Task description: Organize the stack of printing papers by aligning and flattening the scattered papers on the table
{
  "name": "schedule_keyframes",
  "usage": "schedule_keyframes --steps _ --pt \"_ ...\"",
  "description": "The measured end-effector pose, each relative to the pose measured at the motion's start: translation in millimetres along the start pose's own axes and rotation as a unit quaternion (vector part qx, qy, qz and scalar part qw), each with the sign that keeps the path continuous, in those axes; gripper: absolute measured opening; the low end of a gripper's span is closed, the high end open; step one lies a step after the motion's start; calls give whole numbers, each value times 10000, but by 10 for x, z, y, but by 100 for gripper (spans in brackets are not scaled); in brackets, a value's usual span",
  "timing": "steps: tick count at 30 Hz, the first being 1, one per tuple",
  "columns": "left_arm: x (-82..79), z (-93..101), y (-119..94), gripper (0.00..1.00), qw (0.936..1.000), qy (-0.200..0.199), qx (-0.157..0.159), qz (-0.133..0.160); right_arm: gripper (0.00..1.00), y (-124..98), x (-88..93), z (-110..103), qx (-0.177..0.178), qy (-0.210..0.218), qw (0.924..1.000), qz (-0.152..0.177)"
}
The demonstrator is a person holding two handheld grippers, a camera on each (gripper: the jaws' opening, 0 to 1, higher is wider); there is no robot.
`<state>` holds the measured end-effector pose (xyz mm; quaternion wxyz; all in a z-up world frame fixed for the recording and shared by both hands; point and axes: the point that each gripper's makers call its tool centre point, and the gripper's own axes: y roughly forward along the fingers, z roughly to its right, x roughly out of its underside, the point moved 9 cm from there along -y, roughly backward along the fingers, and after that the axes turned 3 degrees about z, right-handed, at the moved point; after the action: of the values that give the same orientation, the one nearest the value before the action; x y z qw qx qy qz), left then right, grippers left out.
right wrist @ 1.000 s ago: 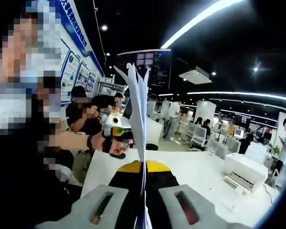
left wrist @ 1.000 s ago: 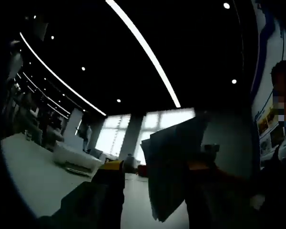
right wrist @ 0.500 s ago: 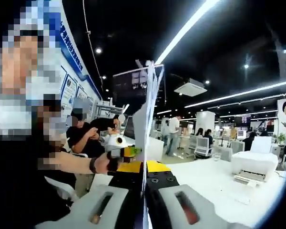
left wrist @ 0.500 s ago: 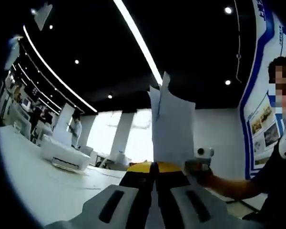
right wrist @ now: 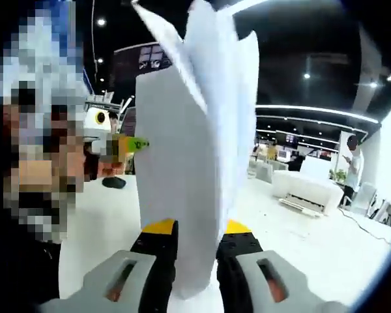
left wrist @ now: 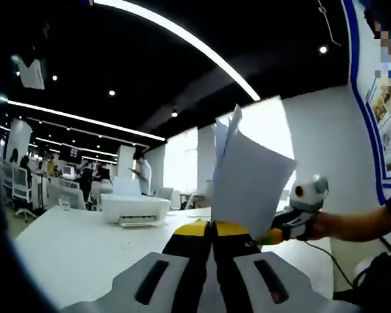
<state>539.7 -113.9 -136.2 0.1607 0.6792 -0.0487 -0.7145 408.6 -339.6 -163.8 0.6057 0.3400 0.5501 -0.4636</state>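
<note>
The sheaf of white printing papers point(left wrist: 247, 179) point(right wrist: 189, 163) stands upright, lifted off the wide white table point(left wrist: 72, 251) point(right wrist: 319, 251), its top edges fanned and uneven. The left gripper point(left wrist: 212, 229) has its grey, yellow-tipped jaws pressed together on the sheaf's lower edge. The right gripper point(right wrist: 194, 238) clamps the sheaf between narrowly parted jaws, and also shows right of the papers in the left gripper view. Beyond the left gripper's jaws sits a white printer point(left wrist: 135, 210), with bare tabletop between them.
</note>
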Motion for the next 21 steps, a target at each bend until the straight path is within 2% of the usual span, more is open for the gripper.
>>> schedule_keyframes --steps 1,4,5,6,7,9,13,14,16,17,18,21 --pt "30 -30 3 10 9998 -147 -95 -74 17 -2 -4 29 31 94 9999 -15" --pt "37 -83 30 14 9995 -87 -210 -207 18 -26 -94 96 101 411 9990 129" --pt "29 -85 33 14 9995 -90 -220 -219 18 -35 -158 112 28 528 9982 265" --pt "21 -87 36 14 9994 -92 -230 -231 13 -43 -221 127 -45 645 9971 401" --pt "-32 -71 58 13 9995 -83 -188 -228 8 -44 -273 88 -213 706 9962 461" --pt "-115 -44 88 11 9998 -4 -157 -156 1 -56 -381 72 -267 797 9944 637" --pt "-268 28 113 8 9998 122 -160 12 0 -57 -520 50 -294 784 9936 752" --pt "-250 15 106 9 9998 118 -174 22 0 -49 -506 50 -270 716 9943 742" --pt "-182 42 75 9 9998 61 -196 -5 7 -46 -430 48 -190 552 9963 623" --pt "-113 68 49 10 9998 6 -199 -84 12 -49 -331 42 -84 606 9974 390" --pt "-47 83 20 10 9996 -64 -215 -166 15 -49 -291 39 -56 634 9975 303" --pt "35 141 -40 11 9996 -136 -181 -189 13 -65 -217 18 -115 624 9975 318"
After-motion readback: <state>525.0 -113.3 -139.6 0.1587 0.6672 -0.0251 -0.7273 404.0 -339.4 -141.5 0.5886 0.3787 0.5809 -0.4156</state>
